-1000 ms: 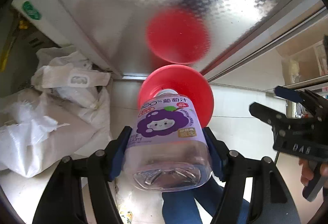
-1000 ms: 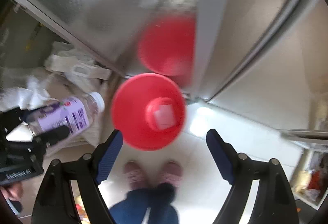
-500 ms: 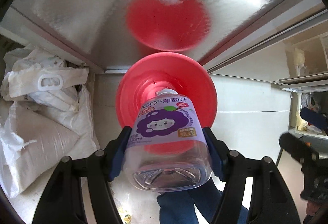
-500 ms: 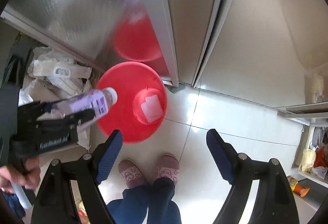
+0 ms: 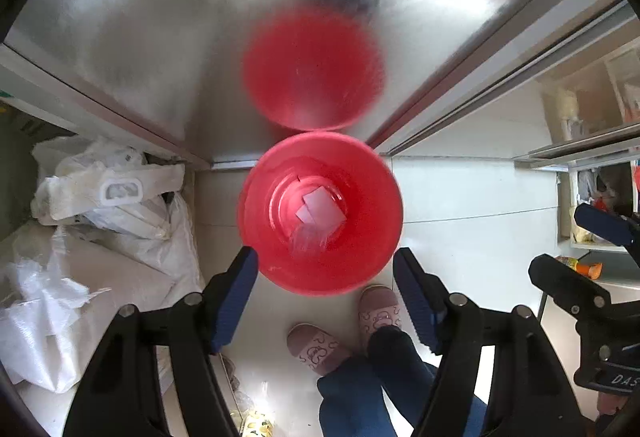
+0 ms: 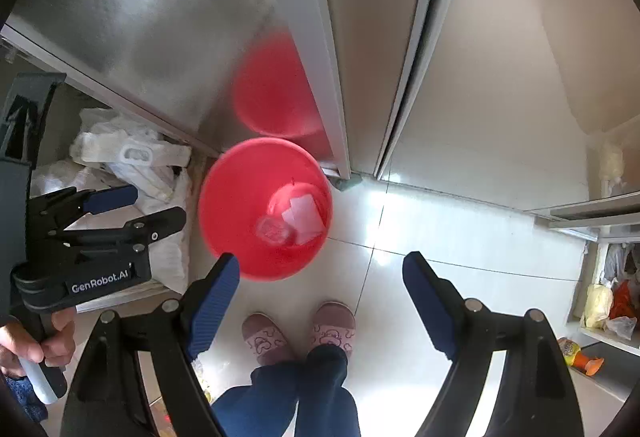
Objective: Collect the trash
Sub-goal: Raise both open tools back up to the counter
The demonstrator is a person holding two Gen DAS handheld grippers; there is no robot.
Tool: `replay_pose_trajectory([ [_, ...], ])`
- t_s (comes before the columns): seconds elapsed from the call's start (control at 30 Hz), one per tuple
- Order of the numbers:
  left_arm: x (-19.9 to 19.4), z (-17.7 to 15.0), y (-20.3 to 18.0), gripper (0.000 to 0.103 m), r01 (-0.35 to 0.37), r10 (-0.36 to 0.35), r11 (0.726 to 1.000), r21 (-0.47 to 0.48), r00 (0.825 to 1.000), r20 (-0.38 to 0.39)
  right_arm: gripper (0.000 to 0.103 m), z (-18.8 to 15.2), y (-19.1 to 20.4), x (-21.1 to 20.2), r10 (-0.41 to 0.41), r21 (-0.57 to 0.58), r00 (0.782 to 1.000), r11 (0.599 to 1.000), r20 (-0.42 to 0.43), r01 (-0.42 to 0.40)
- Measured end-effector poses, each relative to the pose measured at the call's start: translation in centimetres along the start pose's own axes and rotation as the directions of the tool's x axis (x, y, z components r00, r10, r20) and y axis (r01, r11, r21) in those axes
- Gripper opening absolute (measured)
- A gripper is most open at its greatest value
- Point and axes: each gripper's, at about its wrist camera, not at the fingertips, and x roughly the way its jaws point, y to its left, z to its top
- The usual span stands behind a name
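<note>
A clear plastic bottle [image 5: 308,243] lies inside the red bucket [image 5: 256,221], down at its bottom beside a white scrap of paper [image 5: 320,209]; its body is blurred and see-through, and its label cannot be read. The bucket stands on a pale tiled floor [image 5: 472,197], close against a frosted metal door panel [image 5: 160,37] that mirrors its red shape. White sacks and bags [image 5: 100,229] are heaped just left of the bucket, and open shelving [image 6: 608,277] with packets stands well off to the right. The left gripper [image 5: 326,293] hangs directly above the bucket, its jaws having just opened further, spread apart with nothing between the blue pads and the bottle well below them. The right gripper [image 6: 320,297] is likewise spread wide and holds nothing, off to the bucket's right. The person's slippers [image 6: 296,329] stand on the tiles beside the bucket.
</note>
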Motion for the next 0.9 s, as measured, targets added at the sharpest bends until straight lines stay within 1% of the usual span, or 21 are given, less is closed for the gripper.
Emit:
replay_pose_trajectory([
  [0.03, -0.4, 0.0, 0.2, 0.077, 0.002, -0.002, 1.0, -0.021, 1.0, 0.0, 0.082, 0.0, 0.1, -0.6, 0.003, 0.003, 1.0, 1.0, 0.004, -0.003],
  [0.1, -0.8, 0.2, 0.8, 0.078, 0.033, -0.034, 0.997, -0.063, 0.999, -0.021, 0.082, 0.1, 0.2, -1.7, 0.003, 0.011, 1.0, 1.0, 0.006, -0.003],
  [0.17, -1.4, 0.2, 1.2, 0.078, 0.036, -0.039, 0.996, -0.087, 0.999, -0.035, 0.082, 0.0, 0.3, -2.6, 0.008, 0.016, 1.0, 1.0, 0.005, -0.008],
  [0.2, -2.1, 0.1, 1.1, 0.079, 0.025, -0.028, 0.996, -0.087, 0.999, -0.032, 0.082, 0.0, 0.3, -3.2, 0.007, 0.014, 1.0, 1.0, 0.006, -0.007],
  [0.23, -3.0, 0.1, 0.9, 0.083, 0.014, -0.016, 0.997, -0.077, 1.0, -0.021, 0.082, -0.1, 0.4, -3.8, 0.004, 0.007, 1.0, 1.0, 0.009, -0.004],
  [0.37, -7.1, -0.2, 0.5, 0.085, 0.014, -0.013, 0.997, -0.072, 1.0, 0.008, 0.082, -0.2, 1.2, -6.0, -0.002, -0.02, 1.0, 1.0, 0.016, 0.002],
  [0.47, -11.5, -0.5, -0.1, 0.085, 0.02, -0.017, 0.997, -0.078, 0.999, 0.042, 0.082, 0.2, 1.7, -8.6, -0.001, -0.026, 0.999, 1.0, 0.034, 0.002],
  [0.57, -16.5, -1.0, -0.8, 0.086, 0.016, -0.01, 0.997, -0.078, 0.996, 0.086, 0.082, 0.5, 2.4, -12.2, -0.003, -0.032, 0.997, 0.999, 0.073, 0.006],
  [0.6, -18.5, -1.1, -1.0, 0.088, 0.017, -0.01, 0.997, -0.078, 0.995, 0.098, 0.082, 0.6, 2.6, -13.5, 0.0, -0.033, 0.997, 0.999, 0.081, 0.002],
  [0.67, -21.5, -1.1, -1.5, 0.088, 0.023, -0.014, 0.997, -0.074, 0.993, 0.12, 0.082, 0.7, 3.2, -16.0, 0.01, -0.033, 0.996, 0.999, 0.09, -0.007],
  [0.83, -30.0, -1.7, -2.3, 0.09, 0.004, 0.009, 0.998, -0.064, 0.979, 0.203, 0.082, 1.7, 4.6, -22.7, 0.028, -0.051, 0.989, 0.998, 0.145, -0.021],
  [0.9, -32.7, -1.8, -2.3, 0.092, -0.011, 0.026, 0.998, -0.068, 0.974, 0.227, 0.082, 2.1, 5.1, -25.3, 0.035, -0.058, 0.985, 0.998, 0.171, -0.025],
])
